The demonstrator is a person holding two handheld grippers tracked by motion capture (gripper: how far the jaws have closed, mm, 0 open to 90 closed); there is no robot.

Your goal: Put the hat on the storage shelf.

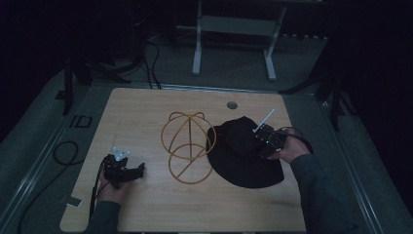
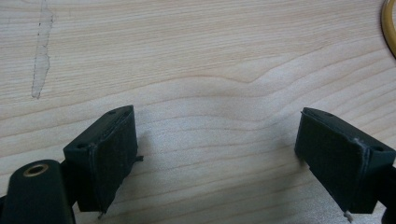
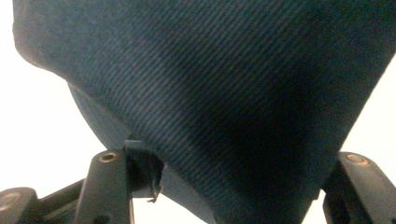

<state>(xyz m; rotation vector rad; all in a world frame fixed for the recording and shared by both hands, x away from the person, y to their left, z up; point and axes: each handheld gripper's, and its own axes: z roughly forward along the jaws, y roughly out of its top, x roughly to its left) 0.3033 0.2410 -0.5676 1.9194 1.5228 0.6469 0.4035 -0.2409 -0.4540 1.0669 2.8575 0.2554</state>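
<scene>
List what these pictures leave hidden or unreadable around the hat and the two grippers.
- Right gripper, high view: its jaw tips are lost against the black hat.
- Right gripper view: the hat's fabric covers the jaw pads, so the grip is unclear.
- Wire hat stand, left gripper view: cut by the edge.
- Left gripper: open over bare table.

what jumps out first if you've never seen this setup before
The eye goes to the black hat lying right of centre on the wooden table, with the right gripper on its crown; the right gripper view shows dark twill cloth between its jaws. Just left of the hat stands a golden wire hat frame. The left gripper hovers open over bare wood near the table's front left.
</scene>
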